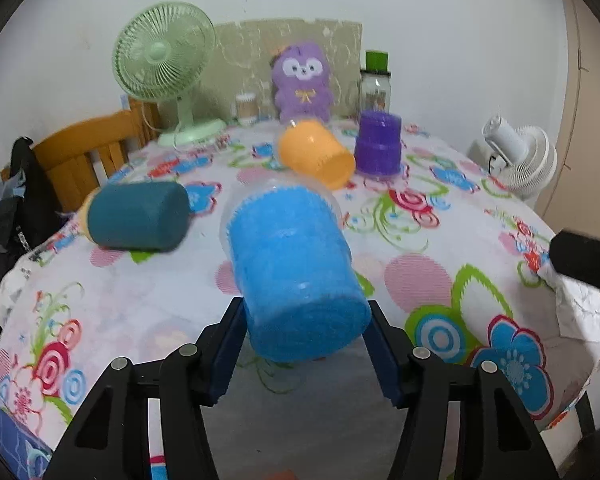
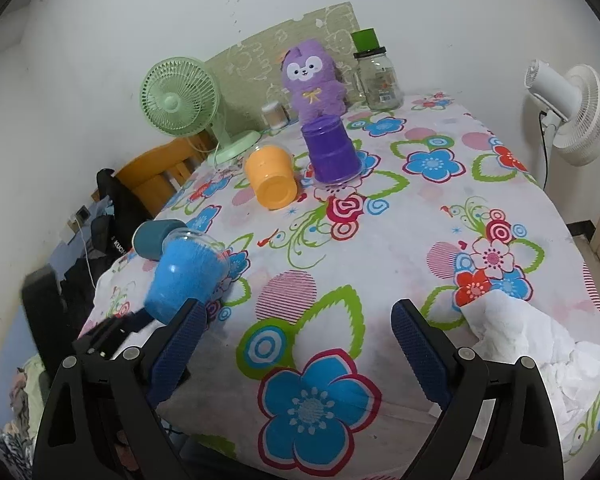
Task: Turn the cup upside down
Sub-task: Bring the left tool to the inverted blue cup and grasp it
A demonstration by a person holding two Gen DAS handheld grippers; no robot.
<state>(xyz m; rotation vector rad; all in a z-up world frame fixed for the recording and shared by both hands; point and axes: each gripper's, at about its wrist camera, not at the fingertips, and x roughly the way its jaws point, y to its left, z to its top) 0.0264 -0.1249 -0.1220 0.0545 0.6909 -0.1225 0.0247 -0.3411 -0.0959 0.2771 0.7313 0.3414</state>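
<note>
Two fingers of the left gripper [image 1: 306,334] pinch the blue cup [image 1: 296,276], tilted above the table [image 1: 420,280], closed base toward the camera. Right wrist: the right gripper [image 2: 298,326] spread, empty, cup leftward.

Blue cup [image 1: 296,276]: clear plastic with bright blue fuzzy lining, clamped near its closed base between the left gripper [image 1: 306,344] pads, tilted with the base nearest the camera and the rim pointing away over the flowered cloth; from the right wrist it [image 2: 186,276] sits at the table's left edge, leaning. Teal cup [image 1: 138,216] lies on its side just left of it. Orange cup [image 1: 316,152] lies tipped on its side mid-table, beside the purple cup [image 1: 378,142], which stands upside down.
</note>
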